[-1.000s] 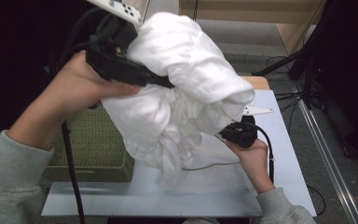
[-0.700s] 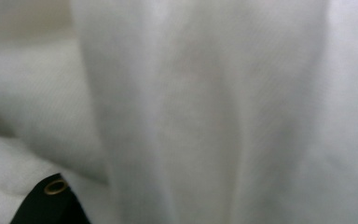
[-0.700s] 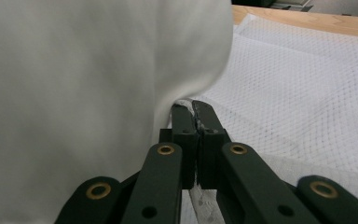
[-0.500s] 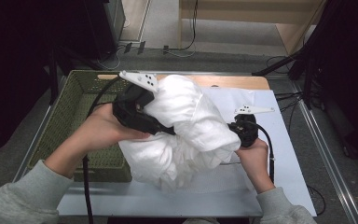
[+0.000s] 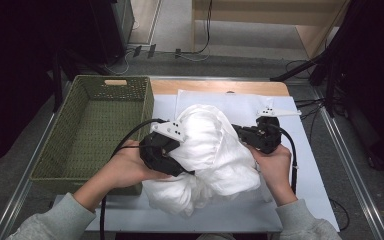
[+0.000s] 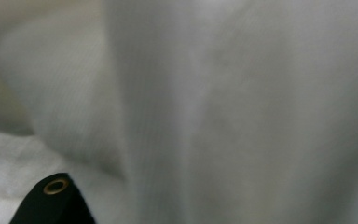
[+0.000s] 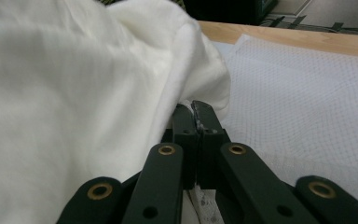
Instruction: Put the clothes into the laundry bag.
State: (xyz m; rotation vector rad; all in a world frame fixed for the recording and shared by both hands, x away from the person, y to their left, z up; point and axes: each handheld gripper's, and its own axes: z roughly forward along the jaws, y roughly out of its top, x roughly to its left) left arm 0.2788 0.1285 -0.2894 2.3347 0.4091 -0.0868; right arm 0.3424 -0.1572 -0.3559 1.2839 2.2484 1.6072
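High view showed both tongs, left tongs [image 5: 180, 167] and right tongs [image 5: 237, 131], clamped on the white cloth [image 5: 215, 150] beside the basket [image 5: 92, 125]; folding was not done.

A lab-like recording room: metal-framed table [image 5: 340, 150], loose floor cables [image 5: 200, 47], dark equipment stands [image 5: 325, 70].

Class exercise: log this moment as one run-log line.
left gripper: in white cloth | right gripper: jaws shut on cloth | cloth: bunched on table | basket: at left

Green wicker basket [image 5: 100, 125], pale table [image 5: 305, 165].
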